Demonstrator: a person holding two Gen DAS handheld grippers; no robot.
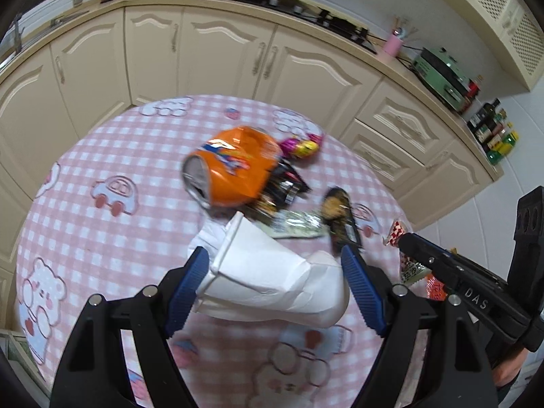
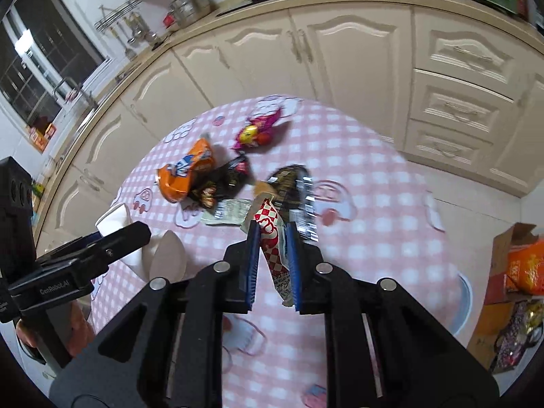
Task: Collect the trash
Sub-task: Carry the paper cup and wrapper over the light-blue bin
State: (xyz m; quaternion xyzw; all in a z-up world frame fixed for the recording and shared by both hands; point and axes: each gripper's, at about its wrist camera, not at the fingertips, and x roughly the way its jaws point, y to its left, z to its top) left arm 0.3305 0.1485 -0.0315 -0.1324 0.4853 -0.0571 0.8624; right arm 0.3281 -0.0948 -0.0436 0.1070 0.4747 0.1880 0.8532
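Two tools, one wrapper each.

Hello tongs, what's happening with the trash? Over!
Left tongs around white paper cup. Right tongs shut on red-checkered wrapper. Orange bag, more wrappers left on table. Nothing blocking.

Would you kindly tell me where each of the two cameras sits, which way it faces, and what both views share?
Left wrist: rides on the left claw, looking down along its fingers at a white paper bag held between the pads; the right claw's side shows at the right edge.
Right wrist: rides on the right claw, looking down at a red-checked wrapper pinched in it; the left claw and a hand below it show at the left.
Shared: the pink checked tablecloth, the orange snack bag and the cream cabinets.
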